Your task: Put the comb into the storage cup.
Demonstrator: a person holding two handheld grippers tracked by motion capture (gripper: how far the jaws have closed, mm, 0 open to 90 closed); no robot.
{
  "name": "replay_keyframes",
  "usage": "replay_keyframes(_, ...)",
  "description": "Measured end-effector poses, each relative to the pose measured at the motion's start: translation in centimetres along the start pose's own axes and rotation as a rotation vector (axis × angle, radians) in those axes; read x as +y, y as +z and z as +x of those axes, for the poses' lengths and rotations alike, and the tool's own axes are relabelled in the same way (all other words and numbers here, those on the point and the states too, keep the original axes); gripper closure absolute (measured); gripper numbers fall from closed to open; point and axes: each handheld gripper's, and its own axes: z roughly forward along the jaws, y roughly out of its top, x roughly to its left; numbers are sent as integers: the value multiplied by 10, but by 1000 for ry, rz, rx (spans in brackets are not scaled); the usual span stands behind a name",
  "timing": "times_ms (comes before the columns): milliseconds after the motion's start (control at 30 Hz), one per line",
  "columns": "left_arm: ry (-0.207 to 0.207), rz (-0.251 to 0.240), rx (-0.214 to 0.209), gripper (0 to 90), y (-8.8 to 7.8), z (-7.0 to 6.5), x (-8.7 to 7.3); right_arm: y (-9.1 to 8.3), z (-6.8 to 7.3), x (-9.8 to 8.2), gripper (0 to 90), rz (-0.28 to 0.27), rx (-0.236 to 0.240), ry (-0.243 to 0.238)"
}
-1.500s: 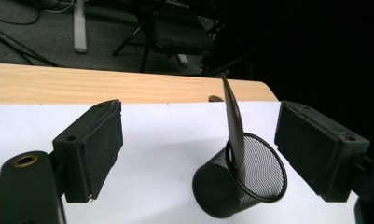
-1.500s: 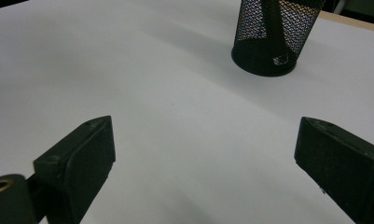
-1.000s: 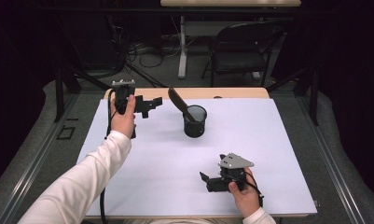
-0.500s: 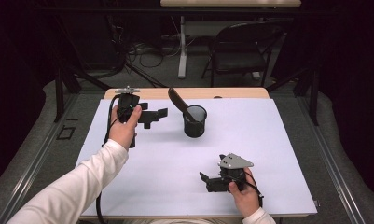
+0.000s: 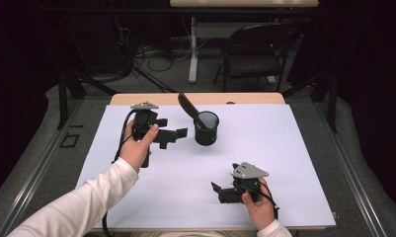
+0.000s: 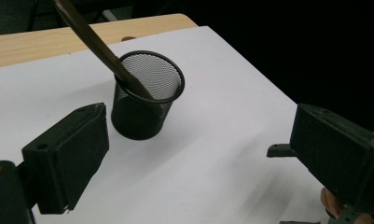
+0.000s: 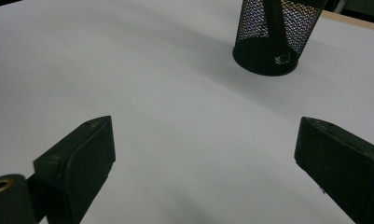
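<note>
High view: left claw (image 5: 181, 133), released and just opened wider with nothing between, nears mesh cup (image 5: 206, 128) holding leaning spoon (image 5: 187, 104); next likely grasp spoon; right claw (image 5: 216, 189) released.

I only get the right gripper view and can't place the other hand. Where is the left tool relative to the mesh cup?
Observer: In the high view, the left tool is held just left of the cup, pointing at it but not touching it.
Operator: Is it carrying anything?
Observer: No. Its jaws have just been opening, and nothing is between them.
Operator: What is the dark thing standing in the cup?
Observer: A long brown utensil. Its upper end leans out over the rim toward the table's far left.
</note>
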Motion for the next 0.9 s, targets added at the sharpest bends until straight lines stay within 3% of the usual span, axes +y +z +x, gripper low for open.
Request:
replay_keyframes(400, 44, 45, -29, 50, -2, -8, -11, 0, 0, 0, 49, 1, -1, 1)
replay_keyframes(700, 86, 72, -35, 51, -6, -8, -17, 0, 0, 0, 48, 2, -1, 1)
replay_keyframes(900, 90, 80, -49, 51, -8, -5, -26, 0, 0, 0, 49, 4, 1, -1)
